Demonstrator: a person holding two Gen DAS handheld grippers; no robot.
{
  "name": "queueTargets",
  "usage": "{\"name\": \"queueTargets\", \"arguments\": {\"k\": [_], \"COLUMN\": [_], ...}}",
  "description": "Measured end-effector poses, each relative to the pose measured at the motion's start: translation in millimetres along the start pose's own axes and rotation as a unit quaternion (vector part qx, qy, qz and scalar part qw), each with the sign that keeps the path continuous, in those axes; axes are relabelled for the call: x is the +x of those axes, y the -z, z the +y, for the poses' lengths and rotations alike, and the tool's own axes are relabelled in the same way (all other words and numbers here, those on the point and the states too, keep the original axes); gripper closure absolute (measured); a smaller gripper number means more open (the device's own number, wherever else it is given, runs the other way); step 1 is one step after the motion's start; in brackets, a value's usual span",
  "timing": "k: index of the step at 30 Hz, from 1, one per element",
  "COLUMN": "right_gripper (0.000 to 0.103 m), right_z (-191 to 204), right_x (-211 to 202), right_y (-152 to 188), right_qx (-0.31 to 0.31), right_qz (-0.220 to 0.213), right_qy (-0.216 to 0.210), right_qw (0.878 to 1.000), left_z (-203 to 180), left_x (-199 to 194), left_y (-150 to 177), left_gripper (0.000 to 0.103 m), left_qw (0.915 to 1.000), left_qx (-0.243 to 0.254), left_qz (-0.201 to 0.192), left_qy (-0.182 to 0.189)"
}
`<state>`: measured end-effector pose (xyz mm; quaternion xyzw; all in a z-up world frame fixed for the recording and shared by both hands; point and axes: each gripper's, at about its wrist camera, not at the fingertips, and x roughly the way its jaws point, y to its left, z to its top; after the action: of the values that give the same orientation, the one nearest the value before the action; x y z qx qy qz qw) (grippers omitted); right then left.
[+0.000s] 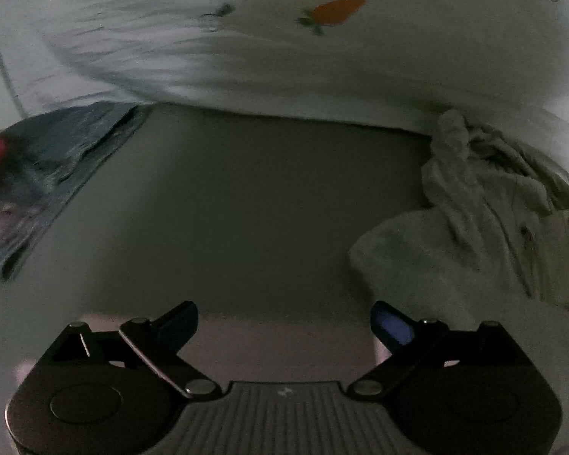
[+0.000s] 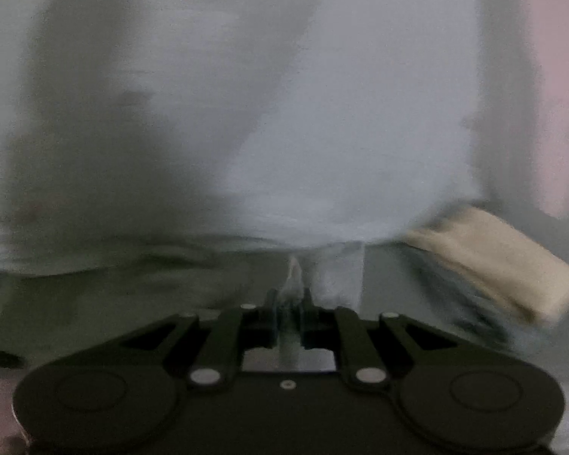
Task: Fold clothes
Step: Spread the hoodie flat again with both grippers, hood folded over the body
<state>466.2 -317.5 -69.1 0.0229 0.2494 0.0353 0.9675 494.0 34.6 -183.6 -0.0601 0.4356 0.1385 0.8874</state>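
Right gripper (image 2: 288,305) pinched on white garment (image 2: 284,132) edge, centre frame, lifted prob. to spread for folding. Left gripper (image 1: 284,322) jaws wide, empty, low centre; crumpled cloth (image 1: 474,208) right, blue clothes (image 1: 49,163) left.

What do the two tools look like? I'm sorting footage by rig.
Both are matte black, with two round housings, bar linkages and silver pivot pins. The left tool has a ribbed grey centre plate and bluish finger pads. The right tool shows a small centre screw.
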Motion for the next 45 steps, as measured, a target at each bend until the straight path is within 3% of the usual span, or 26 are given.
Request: {"name": "queueTargets", "arguments": {"k": [3, 6, 8, 10, 13, 14, 16, 18, 22, 27, 29, 30, 31, 36, 40, 45], "right_gripper": [0.093, 0.092, 0.080, 0.056, 0.053, 0.053, 0.037, 0.029, 0.024, 0.024, 0.044, 0.065, 0.071, 0.074, 0.072, 0.070], "right_z": [71.9, 137.9, 170.0, 188.4, 202.5, 200.4, 192.0, 178.0, 144.4, 91.4, 77.3, 72.8, 69.1, 57.2, 44.0, 36.9], "right_x": [8.8, 26.5, 43.6, 57.3, 65.1, 59.8, 48.1, 37.0, 19.8, 16.8, 18.4, 20.5, 22.6, 44.3, 46.4, 45.5], "right_y": [5.7, 34.1, 60.3, 85.2, 110.2, 109.7, 104.5, 97.1, 91.2, 89.1, 88.9, 89.8, 91.1, 107.9, 118.6, 126.6], "right_qx": [-0.046, -0.120, -0.179, -0.220, -0.257, -0.252, -0.232, -0.202, -0.172, -0.107, -0.111, -0.115, -0.120, -0.113, -0.082, -0.103], "right_qz": [0.005, 0.033, 0.070, 0.112, 0.164, 0.167, 0.166, 0.163, 0.159, 0.170, 0.158, 0.157, 0.159, 0.189, 0.169, 0.145], "right_qy": [-0.098, -0.166, -0.178, -0.186, -0.187, -0.185, -0.183, -0.175, -0.111, -0.007, 0.011, 0.009, 0.008, -0.037, -0.069, -0.113], "right_qw": [0.994, 0.978, 0.965, 0.951, 0.934, 0.935, 0.941, 0.950, 0.966, 0.980, 0.981, 0.981, 0.980, 0.975, 0.980, 0.977], "left_z": [20.4, 40.3, 54.1, 64.1, 82.1, 84.2, 88.3, 92.3, 86.2, 58.7, 45.6, 38.0, 31.6, -6.6, -41.2, -72.9], "left_x": [-18.7, -32.7, -37.3, -42.5, -48.7, -50.5, -53.9, -57.4, -67.2, -82.3, -86.7, -88.5, -89.9, -103.0, -109.6, -99.2], "left_y": [18.3, 37.6, 49.4, 60.6, 73.1, 75.2, 79.3, 83.3, 80.5, 80.6, 83.1, 85.3, 87.2, 100.0, 117.4, 160.2], "left_gripper": [0.006, 0.006, 0.006, 0.006, 0.006, 0.006, 0.006, 0.006, 0.006, 0.005, 0.005, 0.005, 0.005, 0.005, 0.004, 0.004], "left_qw": [0.9997, 0.9989, 0.9982, 0.9971, 0.9947, 0.9947, 0.9946, 0.9944, 0.9938, 0.9944, 0.9943, 0.9940, 0.9940, 0.9935, 0.9921, 0.9865], "left_qx": [-0.019, -0.045, -0.056, -0.072, -0.100, -0.100, -0.100, -0.100, -0.090, -0.044, -0.025, -0.019, -0.013, 0.027, 0.046, 0.038], "left_qz": [0.000, 0.005, 0.012, 0.018, 0.023, 0.023, 0.023, 0.023, 0.013, -0.006, -0.009, -0.006, -0.003, 0.005, 0.030, 0.108], "left_qy": [-0.012, -0.014, -0.017, -0.017, -0.001, 0.004, 0.013, 0.022, 0.064, 0.096, 0.104, 0.107, 0.109, 0.110, 0.113, 0.117]}}
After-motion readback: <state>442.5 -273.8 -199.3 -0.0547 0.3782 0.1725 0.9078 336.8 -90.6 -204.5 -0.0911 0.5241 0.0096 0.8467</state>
